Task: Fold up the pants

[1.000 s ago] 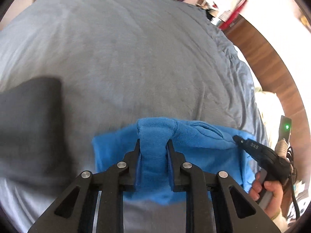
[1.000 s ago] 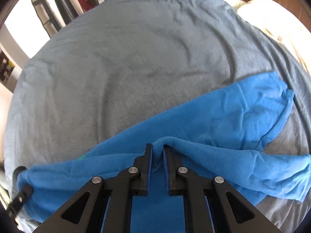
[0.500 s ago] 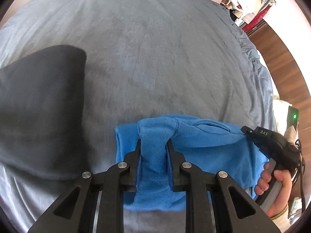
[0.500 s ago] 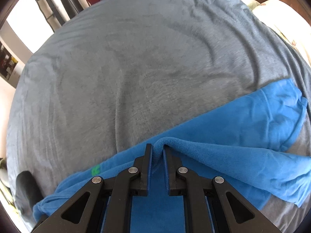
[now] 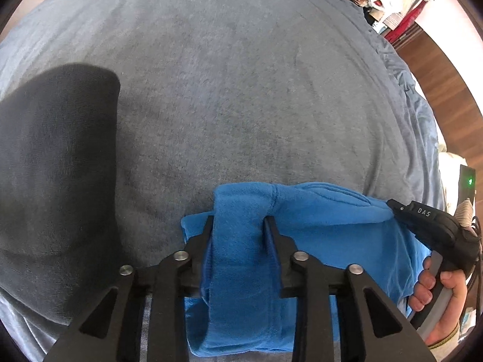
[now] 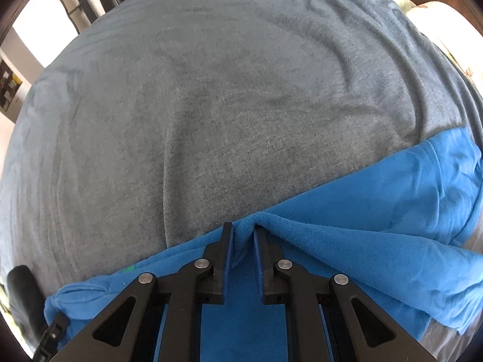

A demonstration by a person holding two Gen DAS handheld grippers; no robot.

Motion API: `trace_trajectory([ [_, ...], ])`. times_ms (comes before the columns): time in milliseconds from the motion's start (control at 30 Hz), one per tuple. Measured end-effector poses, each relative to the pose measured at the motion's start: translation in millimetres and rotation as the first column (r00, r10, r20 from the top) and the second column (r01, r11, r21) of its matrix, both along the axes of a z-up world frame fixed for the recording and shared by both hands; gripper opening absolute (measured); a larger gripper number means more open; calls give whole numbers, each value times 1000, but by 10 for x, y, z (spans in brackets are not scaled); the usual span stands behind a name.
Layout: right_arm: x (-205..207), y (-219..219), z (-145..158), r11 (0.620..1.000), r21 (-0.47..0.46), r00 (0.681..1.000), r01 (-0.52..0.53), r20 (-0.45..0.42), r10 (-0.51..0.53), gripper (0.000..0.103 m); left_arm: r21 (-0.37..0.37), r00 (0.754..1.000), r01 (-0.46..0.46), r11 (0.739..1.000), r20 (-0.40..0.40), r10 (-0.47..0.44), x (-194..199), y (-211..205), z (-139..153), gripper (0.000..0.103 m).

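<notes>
The blue fleece pants (image 5: 320, 241) lie on a grey bedspread (image 5: 241, 90). My left gripper (image 5: 238, 223) is shut on a thick bunched fold of the pants at one end. My right gripper (image 6: 243, 230) is shut on a raised ridge of the same pants (image 6: 377, 211), and it also shows in the left wrist view (image 5: 422, 223) at the right, held by a hand. The fabric is stretched between the two grippers. A pant leg (image 6: 437, 181) trails off to the right.
A folded dark grey garment (image 5: 57, 166) lies on the bed to the left of my left gripper. The bedspread (image 6: 241, 105) stretches far ahead. A wooden floor (image 5: 440, 84) and clutter lie past the bed's right edge.
Both grippers have carried the pants forward across the bed. The dark grey garment appears larger and closer at the left. The pant leg has slid toward the right edge of the right wrist view.
</notes>
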State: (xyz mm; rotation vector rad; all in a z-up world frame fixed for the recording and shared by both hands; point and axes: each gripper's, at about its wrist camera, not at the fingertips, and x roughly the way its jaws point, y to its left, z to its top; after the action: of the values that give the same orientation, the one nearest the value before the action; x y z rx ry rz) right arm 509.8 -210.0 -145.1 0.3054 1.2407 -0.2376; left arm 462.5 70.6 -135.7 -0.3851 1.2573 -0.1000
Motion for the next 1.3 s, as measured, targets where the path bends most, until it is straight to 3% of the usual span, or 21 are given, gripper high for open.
trace_trajectory([
  [67, 5, -9, 6, 1000, 11, 1000, -7, -2, 7, 18, 52, 1000, 7, 999, 6, -7, -11, -36, 90, 50],
  [267, -157, 9, 216, 998, 41, 998, -54, 12, 54, 44, 131, 993, 48, 990, 104, -62, -273, -157, 561, 59],
  [367, -379, 11, 451, 993, 82, 995, -85, 55, 81, 44, 136, 982, 86, 987, 157, -107, -439, -298, 814, 59],
  [500, -737, -41, 762, 985, 106, 985, -133, 125, 120, 44, 91, 955, 147, 985, 245, -165, -662, -537, 1144, 59],
  [700, -1406, -397, 1179, 985, 95, 967, -142, 227, 118, 44, 70, 890, 291, 954, 347, -297, -987, -1106, 1452, 59],
  [867, -1837, -875, 1366, 994, 80, 965, -79, 256, 56, 44, 36, 845, 408, 912, 363, -392, -1142, -1664, 1476, 59],
  [1033, -2284, -1380, 1408, 999, 52, 966, -2, 260, -12, 44, 3, 796, 524, 851, 354, -492, -1346, -2366, 1360, 58],
  [1300, -2759, -2146, 1197, 993, 48, 967, 110, 227, -118, 44, -98, 767, 620, 778, 282, -576, -1557, -3274, 985, 56],
])
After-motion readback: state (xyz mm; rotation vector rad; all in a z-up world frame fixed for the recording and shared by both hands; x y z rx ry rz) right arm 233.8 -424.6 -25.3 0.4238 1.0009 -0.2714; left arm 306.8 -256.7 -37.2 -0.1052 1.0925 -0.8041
